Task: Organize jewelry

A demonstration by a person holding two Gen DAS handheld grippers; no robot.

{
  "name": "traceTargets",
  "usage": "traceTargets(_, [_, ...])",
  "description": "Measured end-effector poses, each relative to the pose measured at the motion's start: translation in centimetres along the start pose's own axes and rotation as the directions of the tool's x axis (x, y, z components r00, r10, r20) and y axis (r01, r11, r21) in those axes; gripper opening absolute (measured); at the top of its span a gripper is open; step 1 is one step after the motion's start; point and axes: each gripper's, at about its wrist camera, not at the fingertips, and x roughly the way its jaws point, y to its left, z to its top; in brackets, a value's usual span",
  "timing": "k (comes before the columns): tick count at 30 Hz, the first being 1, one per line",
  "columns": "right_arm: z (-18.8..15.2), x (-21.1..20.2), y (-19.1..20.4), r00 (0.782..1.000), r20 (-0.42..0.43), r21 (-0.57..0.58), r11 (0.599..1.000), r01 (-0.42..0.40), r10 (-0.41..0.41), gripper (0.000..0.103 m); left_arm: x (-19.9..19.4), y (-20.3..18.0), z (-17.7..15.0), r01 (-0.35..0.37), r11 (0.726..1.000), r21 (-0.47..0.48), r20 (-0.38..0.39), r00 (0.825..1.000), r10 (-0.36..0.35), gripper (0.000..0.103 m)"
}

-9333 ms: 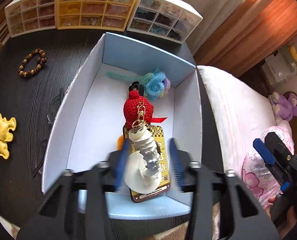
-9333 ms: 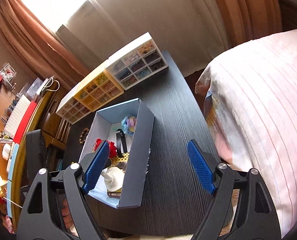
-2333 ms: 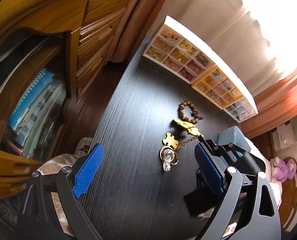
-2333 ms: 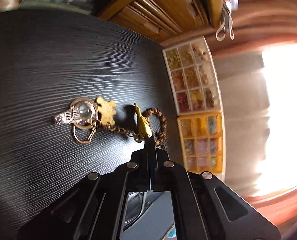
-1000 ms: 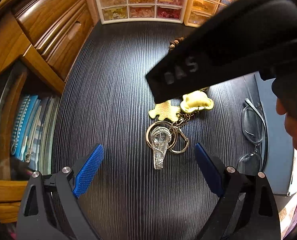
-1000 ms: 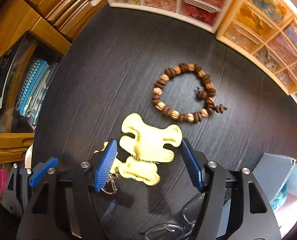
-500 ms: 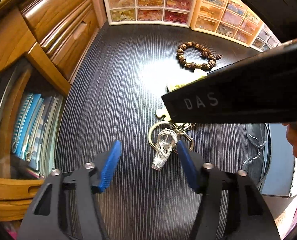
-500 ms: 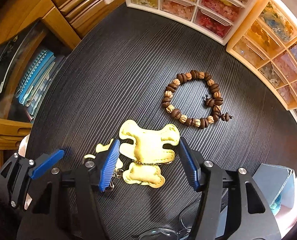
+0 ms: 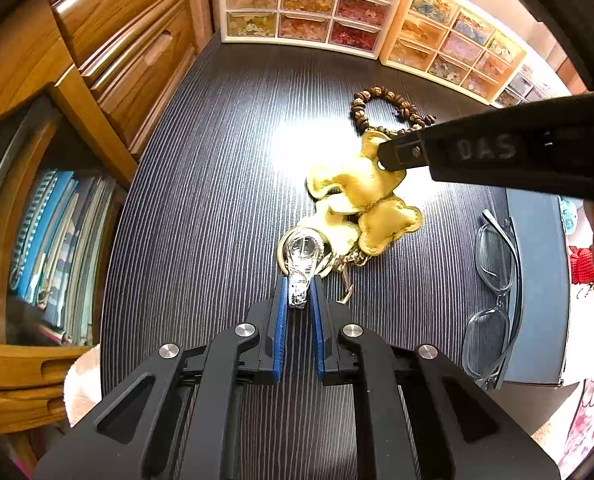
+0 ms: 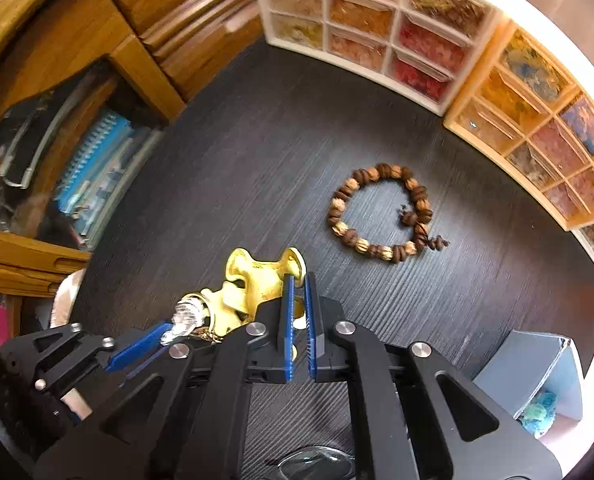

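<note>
A keychain lies on the dark table: yellow leather charms (image 9: pixel 361 188), a chain, key rings and a silver wire-wrapped charm (image 9: pixel 299 280). My left gripper (image 9: pixel 299 294) is closing its jaws, and the blue pads sit against the silver charm's tip. My right gripper (image 10: pixel 297 284) is shut on an edge of the large yellow charm (image 10: pixel 257 276), which is bunched up. In the left wrist view the right gripper (image 9: pixel 381 156) comes in from the right onto the charm's top. In the right wrist view the left gripper (image 10: pixel 165 336) holds the silver charm (image 10: pixel 187 312) at lower left.
A brown bead bracelet (image 10: pixel 377 216) lies beyond the keychain. Bead drawer units (image 9: pixel 301 4) line the table's far edge. Eyeglasses (image 9: pixel 493 280) lie beside a blue-grey box (image 9: pixel 537 280) at right. Wooden drawers (image 9: pixel 109 48) and a bookshelf stand past the left edge.
Both grippers went from open around the keychain to closed on it, left on the silver charm, right on the yellow charm. The yellow charm is now bunched and pulled up slightly.
</note>
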Motion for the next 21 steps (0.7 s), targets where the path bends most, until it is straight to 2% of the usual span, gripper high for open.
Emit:
traceTargets(5, [0.1, 0.2, 0.2, 1.000, -0.016, -0.013, 1.000, -0.003, 0.003, 0.006, -0.2, 0.5, -0.1, 0.021, 1.000, -0.017, 0.003, 1.000, -0.021, 0.012])
traceTargets(8, [0.1, -0.2, -0.3, 0.998, 0.004, 0.014, 0.998, -0.061, 0.061, 0.005, -0.5, 0.7, -0.3, 0.028, 0.999, -0.026, 0.010, 1.000, -0.027, 0.011])
traceTargets(12, [-0.1, -1.1, -0.1, 0.995, 0.006, 0.001, 0.995, -0.098, 0.098, 0.004, -0.9, 1.0, -0.3, 0.037, 0.999, -0.039, 0.026, 0.999, -0.036, 0.011])
traceTargets(16, [-0.2, -1.5, 0.3, 0.981, -0.004, 0.004, 0.981, -0.192, 0.192, 0.004, -1.0, 1.3, -0.4, 0.042, 0.998, -0.047, 0.028, 0.999, -0.041, 0.011])
traceTargets(21, [-0.2, -0.6, 1.1, 0.973, -0.046, 0.006, 0.974, -0.225, 0.225, 0.006, -0.9, 1.4, -0.5, 0.048, 0.998, -0.048, 0.027, 0.999, -0.047, 0.011])
